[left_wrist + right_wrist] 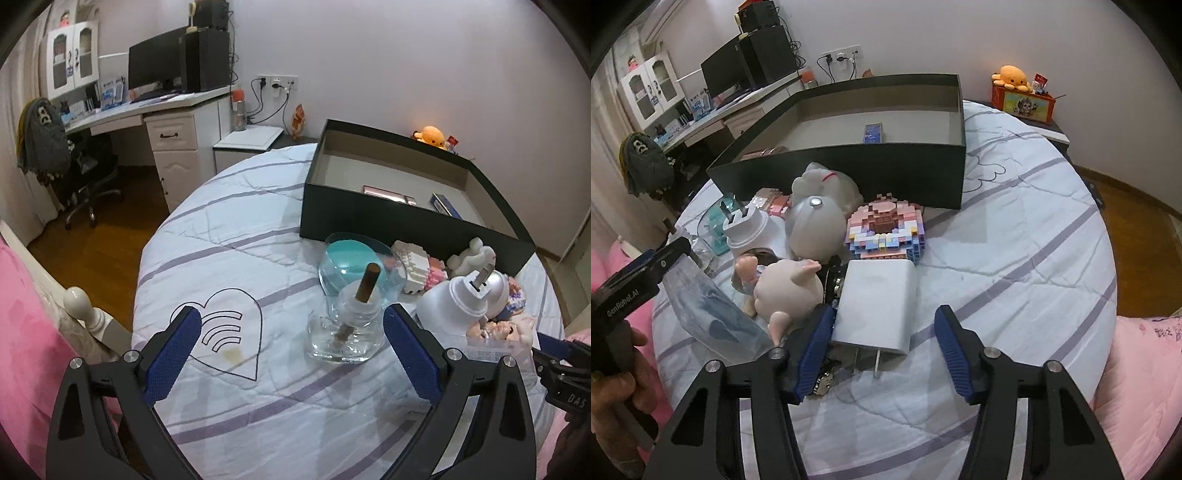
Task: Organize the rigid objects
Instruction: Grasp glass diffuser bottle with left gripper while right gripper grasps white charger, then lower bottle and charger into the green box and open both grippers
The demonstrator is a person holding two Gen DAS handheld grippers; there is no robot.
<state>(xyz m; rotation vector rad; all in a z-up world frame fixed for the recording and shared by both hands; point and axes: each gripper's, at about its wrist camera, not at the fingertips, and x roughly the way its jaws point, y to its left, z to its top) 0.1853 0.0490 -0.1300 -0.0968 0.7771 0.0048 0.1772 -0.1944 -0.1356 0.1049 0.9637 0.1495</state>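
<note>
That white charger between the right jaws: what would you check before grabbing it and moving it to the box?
1. White charger sits between the jaws of the right gripper: ok.
2. Both pads pressing on it: not ok, a gap shows on one side.
3. Neighbours clear: not ok, pig figure close by.
4. Black box open, floor space free: ok.
5. Left gripper empty: ok.

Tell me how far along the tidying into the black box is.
Barely started. Done: the black box holds only a blue packet and a pinkish flat item. In hand: nothing is gripped yet; the right claw straddles the white charger, one pad touching it, and the open left claw faces the glass bottle. Left: the pig figure, block donut and the rest of the pile.
</note>
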